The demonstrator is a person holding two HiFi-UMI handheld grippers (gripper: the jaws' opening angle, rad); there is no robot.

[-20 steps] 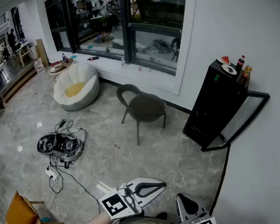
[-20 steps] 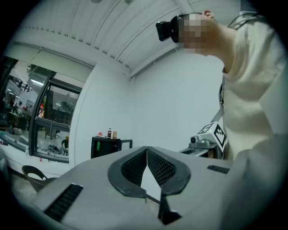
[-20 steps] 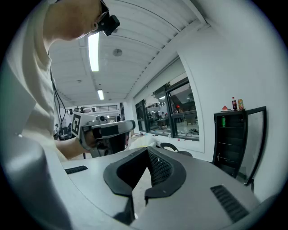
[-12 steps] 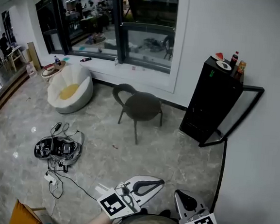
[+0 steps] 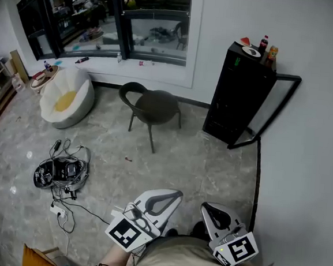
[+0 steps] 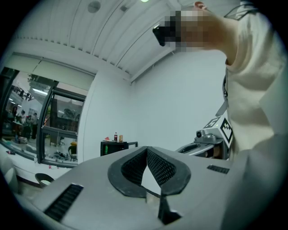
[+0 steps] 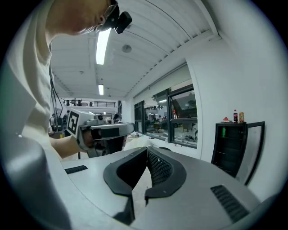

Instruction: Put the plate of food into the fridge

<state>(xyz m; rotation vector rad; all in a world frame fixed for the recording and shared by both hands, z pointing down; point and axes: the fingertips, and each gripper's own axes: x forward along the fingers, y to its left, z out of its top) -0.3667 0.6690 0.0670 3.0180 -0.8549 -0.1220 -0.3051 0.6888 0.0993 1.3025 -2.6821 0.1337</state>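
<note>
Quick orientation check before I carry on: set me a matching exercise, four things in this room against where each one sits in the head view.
Things:
1. plate
2. chair
3. white seat
4. cable bundle

Places:
A. on the floor at the left, nearest the person
B. on top of the black fridge, beside the bottles
C. far left, by the dark glass wall, with a yellow cushion in it
D. below the window, between the white seat and the fridge

Pairs: 1-B, 2-D, 3-C, 4-A
</note>
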